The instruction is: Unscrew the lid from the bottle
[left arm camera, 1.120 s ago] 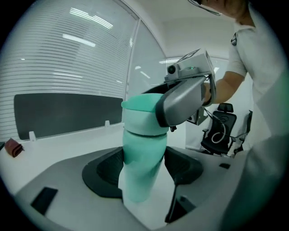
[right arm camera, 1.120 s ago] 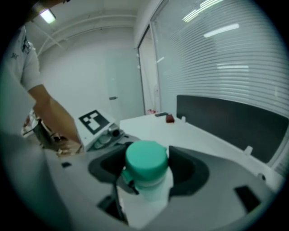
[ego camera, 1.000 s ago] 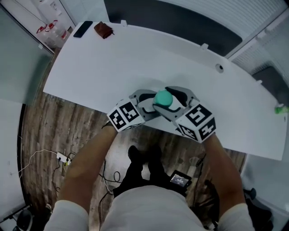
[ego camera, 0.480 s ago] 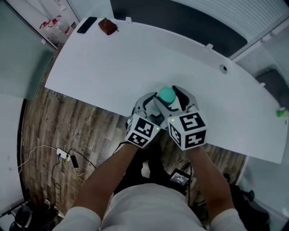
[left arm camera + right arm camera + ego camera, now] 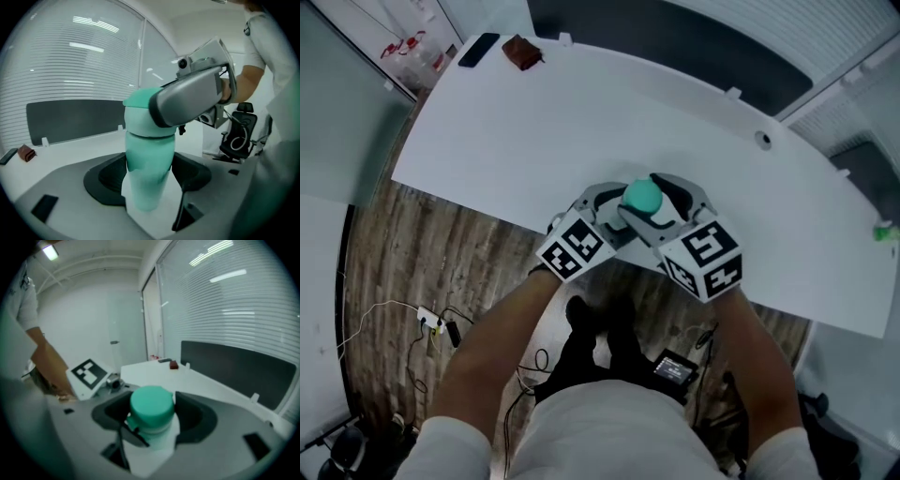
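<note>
Nearest us, the left gripper (image 5: 149,176) has its jaws pressed against the lower body of a teal bottle (image 5: 146,157). The bottle is upright, its long axis vertical, over the front edge of the white table (image 5: 487,141). We cannot tell whether it rests on the surface. The right gripper (image 5: 151,417) comes in from the bottle's right, its jaws clamped on the teal lid (image 5: 151,405) at the top. The lid sits directly above the left grip, so we judge the coming twist turns about that vertical axis. At the far corner lie a dark flat object (image 5: 479,50) and a small brown one (image 5: 523,52).
</note>
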Available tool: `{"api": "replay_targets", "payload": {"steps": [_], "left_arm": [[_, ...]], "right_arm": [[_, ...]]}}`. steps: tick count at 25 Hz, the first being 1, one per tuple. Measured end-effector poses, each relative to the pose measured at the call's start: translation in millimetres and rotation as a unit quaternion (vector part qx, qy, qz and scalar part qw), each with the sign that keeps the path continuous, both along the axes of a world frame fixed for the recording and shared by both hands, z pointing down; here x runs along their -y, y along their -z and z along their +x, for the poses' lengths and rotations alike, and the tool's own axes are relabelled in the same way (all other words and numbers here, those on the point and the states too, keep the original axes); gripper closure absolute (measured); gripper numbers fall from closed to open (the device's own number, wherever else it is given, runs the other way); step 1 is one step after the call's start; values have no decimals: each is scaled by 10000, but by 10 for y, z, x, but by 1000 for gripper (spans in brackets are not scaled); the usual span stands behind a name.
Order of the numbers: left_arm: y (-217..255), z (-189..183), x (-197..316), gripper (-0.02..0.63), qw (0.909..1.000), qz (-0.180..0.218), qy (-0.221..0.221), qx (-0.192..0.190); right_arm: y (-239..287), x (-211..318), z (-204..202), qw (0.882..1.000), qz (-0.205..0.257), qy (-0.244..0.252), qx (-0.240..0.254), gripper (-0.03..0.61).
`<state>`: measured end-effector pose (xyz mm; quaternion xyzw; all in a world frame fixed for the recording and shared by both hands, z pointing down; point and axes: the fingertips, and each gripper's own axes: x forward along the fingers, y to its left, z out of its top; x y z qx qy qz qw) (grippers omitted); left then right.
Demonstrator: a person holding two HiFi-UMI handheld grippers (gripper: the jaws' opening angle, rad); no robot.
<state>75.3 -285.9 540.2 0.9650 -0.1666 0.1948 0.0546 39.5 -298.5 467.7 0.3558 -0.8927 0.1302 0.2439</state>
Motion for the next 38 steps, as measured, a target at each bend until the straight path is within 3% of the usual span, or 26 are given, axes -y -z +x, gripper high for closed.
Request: {"api": "replay_targets", "payload": {"steps": [4,7,9,13,16,20,23,27,32,35,38], "left_arm": [[-8,-8,-68,308,9957,-119,-913,77],[-5,-10,-64,307,9941,-146,-1059,195],[22,-37,-37,307,9972,12,-725,196],[112,-166,15,290,9968,462,653,-74],[43,-117,-9,290,9909,342,1300,-121],[-62,-71,53,293,9845,150,1742,-103],[-29,-60,55,296,9894,77,1443,-113],[-37,-33,-16,298,9986,12,528,-32],[-53,-14,-86,298,9986,-22,-508,175],[-53,-20,-101,298,9964,-23,-818,227],[-46,-35,-87,296,9972,7,-658,341]], "right_arm": [[4,-69,-54,9964,-7,846,4,273],[2,-57,-59,9961,-40,883,45,273],[-2,-33,-46,9981,-21,617,51,273],[-2,12,-8,9998,-49,-179,81,273],[5,18,4,9975,-17,-703,66,273],[4,20,-3,9940,67,-1088,55,273],[1,13,-13,9959,67,-901,58,273],[5,-48,-45,9998,111,-172,-39,273],[-1,-99,-73,9985,49,534,-72,273],[6,-107,-89,9975,33,704,17,273],[1,-89,-81,9988,28,489,28,273]]}}
